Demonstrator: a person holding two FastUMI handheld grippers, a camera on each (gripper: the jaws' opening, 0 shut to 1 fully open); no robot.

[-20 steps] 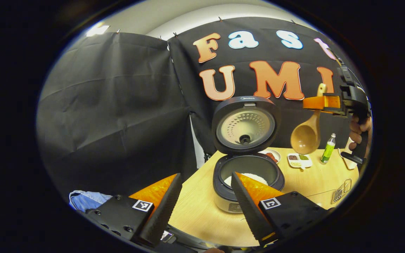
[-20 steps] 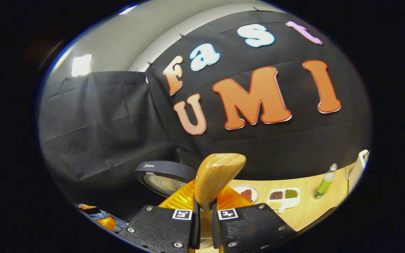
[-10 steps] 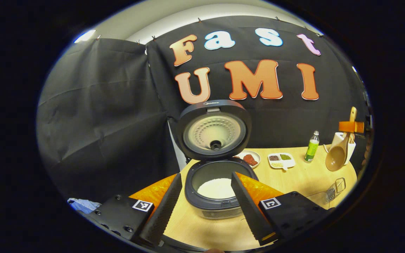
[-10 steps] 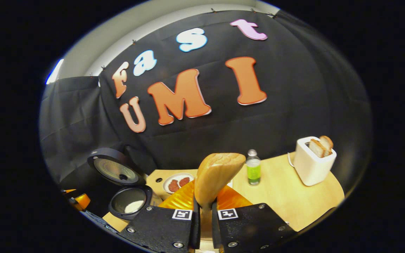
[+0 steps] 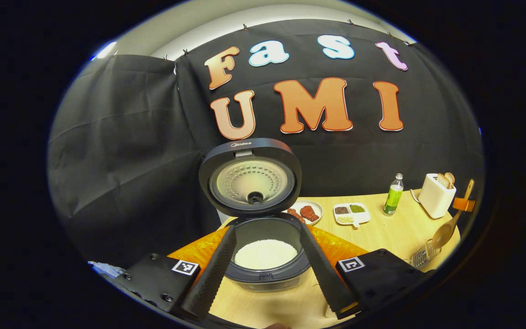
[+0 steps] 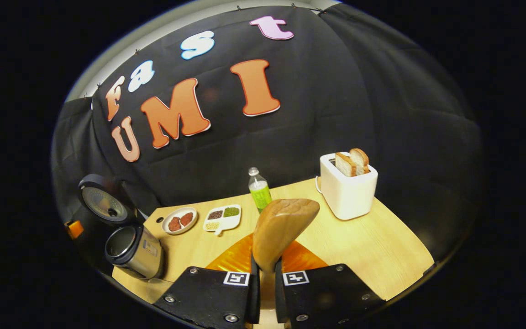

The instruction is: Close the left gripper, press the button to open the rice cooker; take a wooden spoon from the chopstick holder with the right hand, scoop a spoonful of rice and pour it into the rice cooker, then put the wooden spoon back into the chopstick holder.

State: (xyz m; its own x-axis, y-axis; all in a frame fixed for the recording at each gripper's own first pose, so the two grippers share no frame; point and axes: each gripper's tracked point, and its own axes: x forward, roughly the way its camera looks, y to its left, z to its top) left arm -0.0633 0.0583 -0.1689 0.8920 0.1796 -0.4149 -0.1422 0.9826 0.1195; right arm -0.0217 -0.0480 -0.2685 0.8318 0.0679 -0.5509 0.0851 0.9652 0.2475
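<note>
Right gripper view: right gripper (image 6: 263, 285) clamped on wooden spoon (image 6: 283, 230); rice cooker (image 5: 263, 256) open; left gripper (image 5: 267, 269) apart. Return step; next, lower into chopstick holder (image 5: 420, 257).

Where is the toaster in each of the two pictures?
Left gripper view: the toaster stands far right on the table, just right of the green bottle.
Right gripper view: the toaster is right of the middle, behind the wooden spoon.
Shared landmark: the green bottle stands left of the toaster in both views.
</note>
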